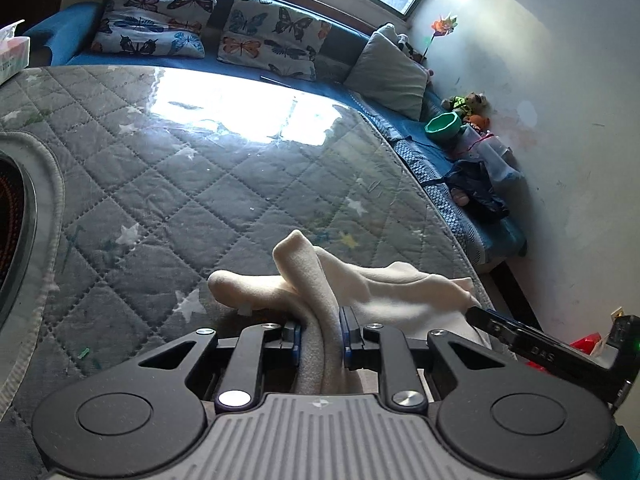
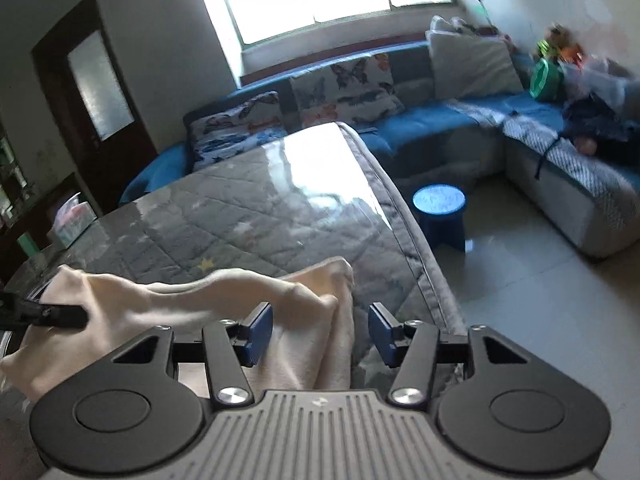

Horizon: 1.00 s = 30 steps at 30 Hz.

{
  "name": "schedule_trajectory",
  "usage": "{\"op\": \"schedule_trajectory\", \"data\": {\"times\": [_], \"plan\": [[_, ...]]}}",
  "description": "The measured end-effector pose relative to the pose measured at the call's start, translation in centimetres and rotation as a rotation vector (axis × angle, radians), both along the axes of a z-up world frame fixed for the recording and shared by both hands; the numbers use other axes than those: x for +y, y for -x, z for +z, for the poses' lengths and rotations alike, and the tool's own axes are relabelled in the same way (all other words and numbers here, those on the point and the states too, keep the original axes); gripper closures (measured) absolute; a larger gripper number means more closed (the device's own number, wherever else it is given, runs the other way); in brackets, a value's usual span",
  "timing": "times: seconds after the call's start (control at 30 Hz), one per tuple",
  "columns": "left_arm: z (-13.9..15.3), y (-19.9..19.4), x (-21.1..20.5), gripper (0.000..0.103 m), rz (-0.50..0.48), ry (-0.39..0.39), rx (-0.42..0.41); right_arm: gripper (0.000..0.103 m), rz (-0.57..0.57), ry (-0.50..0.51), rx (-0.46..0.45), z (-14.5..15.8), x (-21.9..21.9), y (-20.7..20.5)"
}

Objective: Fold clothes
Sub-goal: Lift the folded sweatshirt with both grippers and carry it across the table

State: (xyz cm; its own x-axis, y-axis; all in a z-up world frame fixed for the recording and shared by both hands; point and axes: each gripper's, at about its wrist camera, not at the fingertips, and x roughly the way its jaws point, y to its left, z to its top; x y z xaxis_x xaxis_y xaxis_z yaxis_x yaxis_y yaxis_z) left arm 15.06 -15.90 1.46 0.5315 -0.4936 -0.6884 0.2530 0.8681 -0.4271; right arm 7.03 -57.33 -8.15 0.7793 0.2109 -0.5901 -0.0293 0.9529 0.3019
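Note:
A cream fleece garment [image 1: 384, 288] lies bunched on the glass-topped table with the grey quilted cover [image 1: 200, 184]. My left gripper [image 1: 320, 338] is shut on a thick fold of it, with the cloth running back between the blue pads. In the right wrist view the same garment [image 2: 192, 300] spreads to the left, its right edge hanging down between the fingers. My right gripper [image 2: 320, 332] is open above that edge and grips nothing. The left gripper's finger [image 2: 60, 316] shows at the far left, and the right gripper's body [image 1: 540, 348] shows at the lower right of the left wrist view.
A blue corner sofa [image 2: 440, 124] with butterfly pillows [image 1: 272, 40] runs behind and right of the table. A blue stool [image 2: 440, 212] stands on the tiled floor by the table's right edge [image 2: 420, 240]. A tissue box [image 1: 12, 52] sits at the table's far left. Toys and a green bowl [image 1: 442, 126] lie on the sofa.

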Motion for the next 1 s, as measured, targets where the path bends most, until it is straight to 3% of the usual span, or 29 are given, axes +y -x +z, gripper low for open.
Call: {"op": "schedule_trajectory", "data": {"times": [0.07, 0.1, 0.13, 0.2, 0.47, 0.63, 0.8, 1.0], "plan": [[0.0, 0.0, 0.0, 0.083, -0.001, 0.0, 0.002, 0.061, -0.002, -0.023, -0.004, -0.4, -0.1, 0.0], [0.0, 0.0, -0.1, 0.083, -0.002, -0.002, 0.001, 0.08, 0.001, -0.027, -0.005, -0.4, 0.0, 0.1], [0.1, 0.0, -0.2, 0.083, -0.005, -0.004, -0.002, 0.089, 0.005, -0.03, -0.005, -0.4, 0.1, 0.3], [0.5, 0.1, -0.5, 0.083, -0.013, -0.001, -0.01, 0.094, 0.004, -0.025, -0.021, 0.1, 0.2, 0.8], [1.8, 0.4, -2.2, 0.084, -0.057, 0.037, -0.032, 0.095, -0.009, 0.081, -0.173, 5.4, 0.8, 4.2], [2.4, 0.6, -3.8, 0.085, -0.101, 0.069, -0.033, 0.095, -0.034, 0.139, -0.219, 7.9, 0.4, 5.8], [2.6, 0.1, -5.1, 0.085, -0.13, 0.079, -0.043, 0.095, -0.083, 0.171, -0.209, 8.4, -0.9, 5.6], [1.5, -0.8, -6.0, 0.084, -0.14, 0.062, -0.013, 0.095, -0.11, 0.172, -0.152, 6.5, -1.9, 4.1]]}}
